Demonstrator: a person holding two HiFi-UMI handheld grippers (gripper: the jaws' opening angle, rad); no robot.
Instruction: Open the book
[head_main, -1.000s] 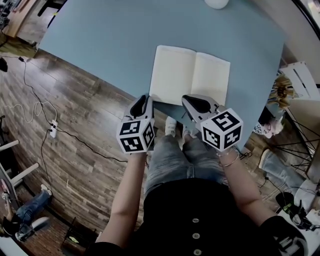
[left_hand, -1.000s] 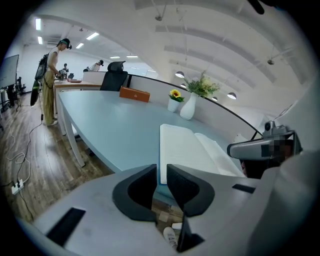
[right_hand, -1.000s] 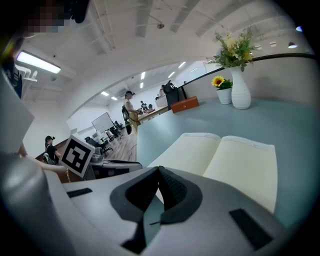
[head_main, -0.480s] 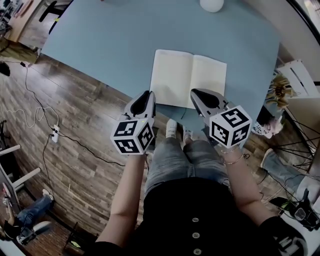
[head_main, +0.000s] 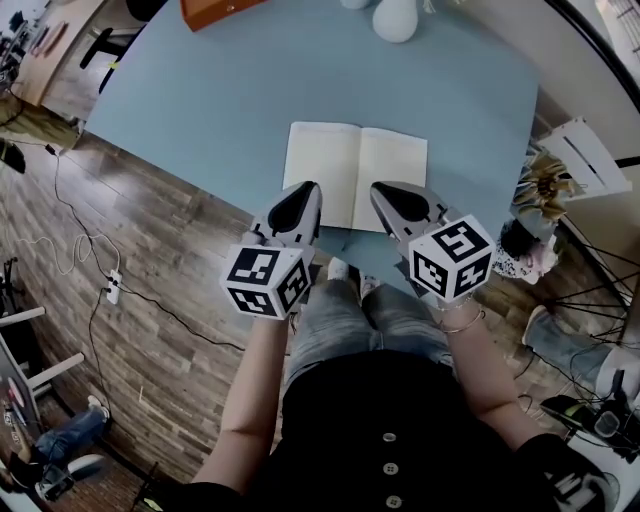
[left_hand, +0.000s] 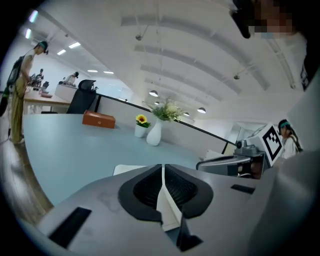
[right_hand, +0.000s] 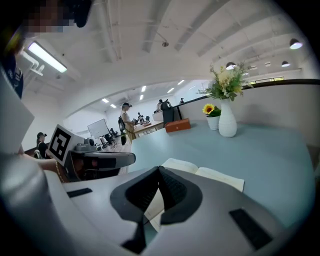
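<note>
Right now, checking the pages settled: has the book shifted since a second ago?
No. The book lies open, as far from the white vase and the near edge of the table as before.

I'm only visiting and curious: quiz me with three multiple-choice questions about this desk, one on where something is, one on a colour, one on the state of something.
1. Where does the white vase stand?
A) on a shelf
B) at the far side of the table, beyond the book
C) on a windowsill

2. What colour is the table top?
A) light blue
B) red
C) black

3. How does the book lie?
A) shut
B) standing upright
C) open flat, pages up

Answers:
1 B: the vase stands past the book, near the far edge.
2 A: the top looks pale blue in every view.
3 C: two blank pages show either side of the spine.
</note>
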